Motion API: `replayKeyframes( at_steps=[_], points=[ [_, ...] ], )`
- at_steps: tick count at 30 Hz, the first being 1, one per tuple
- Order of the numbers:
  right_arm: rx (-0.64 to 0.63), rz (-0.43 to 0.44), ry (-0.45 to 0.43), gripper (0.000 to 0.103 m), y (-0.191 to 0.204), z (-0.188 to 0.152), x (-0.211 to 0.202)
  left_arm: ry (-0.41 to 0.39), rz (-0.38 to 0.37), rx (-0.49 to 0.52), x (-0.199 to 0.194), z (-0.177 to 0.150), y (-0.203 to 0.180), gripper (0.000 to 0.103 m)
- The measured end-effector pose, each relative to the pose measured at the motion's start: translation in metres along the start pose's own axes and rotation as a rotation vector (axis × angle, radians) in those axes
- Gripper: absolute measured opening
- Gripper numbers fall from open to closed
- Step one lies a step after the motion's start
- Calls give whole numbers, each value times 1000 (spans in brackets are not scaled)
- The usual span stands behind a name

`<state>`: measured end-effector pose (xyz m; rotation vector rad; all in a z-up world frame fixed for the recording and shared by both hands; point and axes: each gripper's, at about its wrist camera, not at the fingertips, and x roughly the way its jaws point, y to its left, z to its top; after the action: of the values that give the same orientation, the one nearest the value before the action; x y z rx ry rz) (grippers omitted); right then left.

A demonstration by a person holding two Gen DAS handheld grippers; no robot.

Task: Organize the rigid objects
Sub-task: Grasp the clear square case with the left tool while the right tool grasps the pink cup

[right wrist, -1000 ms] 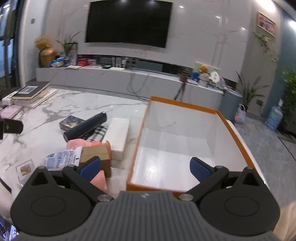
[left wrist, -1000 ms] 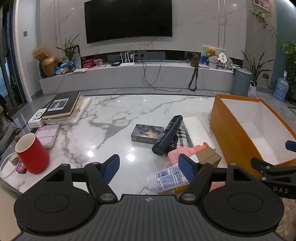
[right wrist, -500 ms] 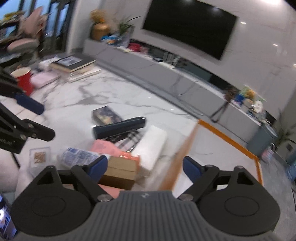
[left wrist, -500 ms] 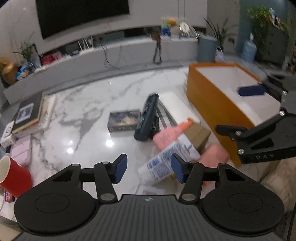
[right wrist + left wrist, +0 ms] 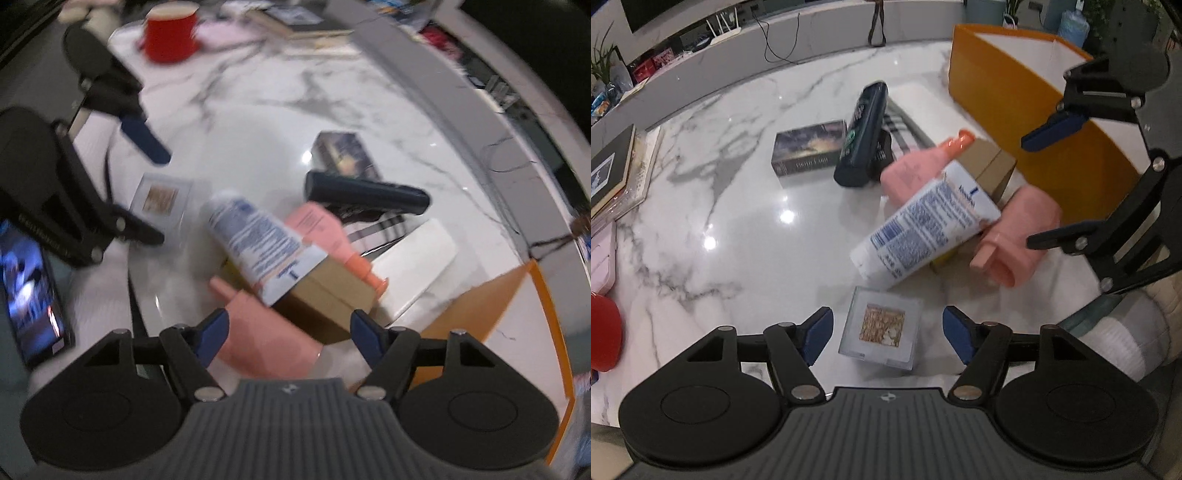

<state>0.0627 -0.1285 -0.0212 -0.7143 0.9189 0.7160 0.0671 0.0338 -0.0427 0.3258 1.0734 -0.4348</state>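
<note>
My left gripper (image 5: 888, 334) hangs over a small clear square case (image 5: 881, 328) with a gold inlay; its jaws are opening and the pads stand clear of the case. My right gripper (image 5: 288, 332) hovers over a pink bottle (image 5: 266, 332) and a brown cardboard box (image 5: 328, 295); its jaws are closing, and the blurred picture shows no pad pressing on either. A white tube with blue print (image 5: 923, 229) leans on the box. Behind lie a second pink bottle (image 5: 916, 170), a dark bottle (image 5: 864, 129) and a dark flat box (image 5: 809, 147).
An open orange box (image 5: 1015, 110) with a white inside stands at the right. A long white box (image 5: 417, 266) and a plaid item (image 5: 905, 122) lie beside it. A red mug (image 5: 170, 33) and stacked books (image 5: 609, 170) sit at the table's left. A lit phone (image 5: 29, 288) is near the front edge.
Both grippers tipped downward toward the pile. The left sank over the clear case, narrowing then widening again. The right swung left from the orange box to the pink bottle, its jaws narrowing.
</note>
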Motion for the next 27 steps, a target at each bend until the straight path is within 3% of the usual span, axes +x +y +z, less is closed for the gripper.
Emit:
replayKeyframes(
  at_steps=[8, 18, 23, 27],
  points=[
    [-113, 57, 99, 71, 8, -3, 22, 55, 13, 8, 14, -6, -2, 77],
    [-92, 86, 126, 61, 15, -1, 46, 73, 35, 13, 23, -9, -2, 62],
    [14, 114, 136, 58, 10, 3, 56, 72, 27, 3, 26, -9, -3, 60],
    [219, 140, 147, 57, 0, 2, 59, 75, 27, -16, 28, -9, -3, 60]
  ],
)
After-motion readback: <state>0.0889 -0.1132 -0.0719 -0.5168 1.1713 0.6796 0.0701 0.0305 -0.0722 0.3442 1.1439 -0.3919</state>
